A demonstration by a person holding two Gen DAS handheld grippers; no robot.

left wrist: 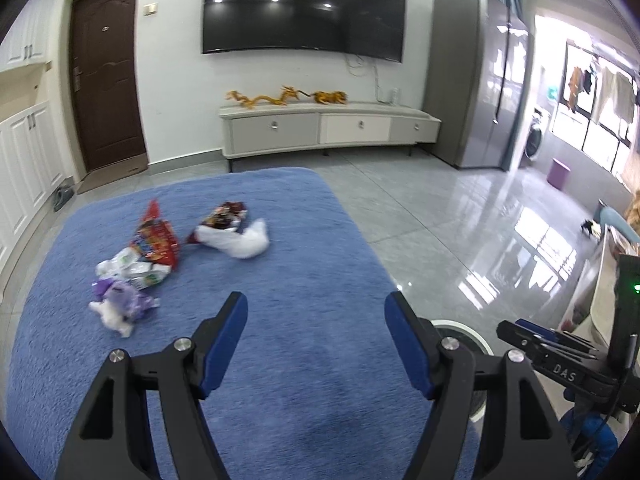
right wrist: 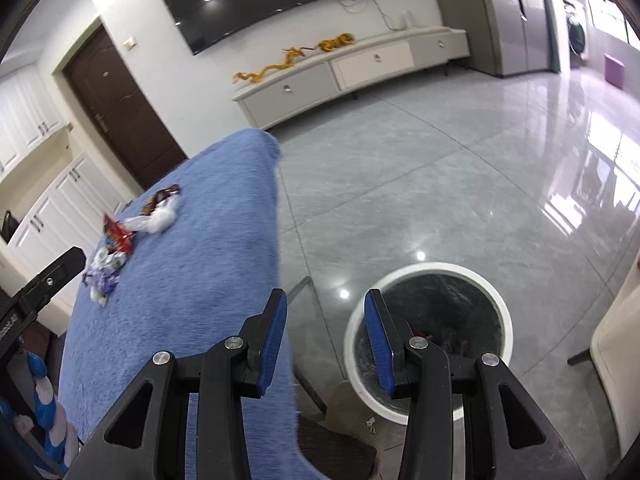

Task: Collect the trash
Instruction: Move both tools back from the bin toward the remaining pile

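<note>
Left tongs (left wrist: 316, 314) open, nothing between the blue pads, over the blue-covered counter (left wrist: 304, 240). Trash on counter, far left: red snack bag (left wrist: 158, 238), white crumpled tissue (left wrist: 240, 240) with dark wrapper (left wrist: 226, 214) touching it, white-green wrappers (left wrist: 132, 268), purple wrapper (left wrist: 120, 296). Right tongs (left wrist: 552, 344) at right edge, beside bin rim (left wrist: 460, 326).

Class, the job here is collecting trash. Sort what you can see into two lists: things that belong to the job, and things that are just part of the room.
Belongs to the job:
red snack bag
white crumpled bag
white wrappers
purple wrapper
white bin
left tool, right tool, both empty

Just lying about:
television
dragon ornaments
purple stool
</note>
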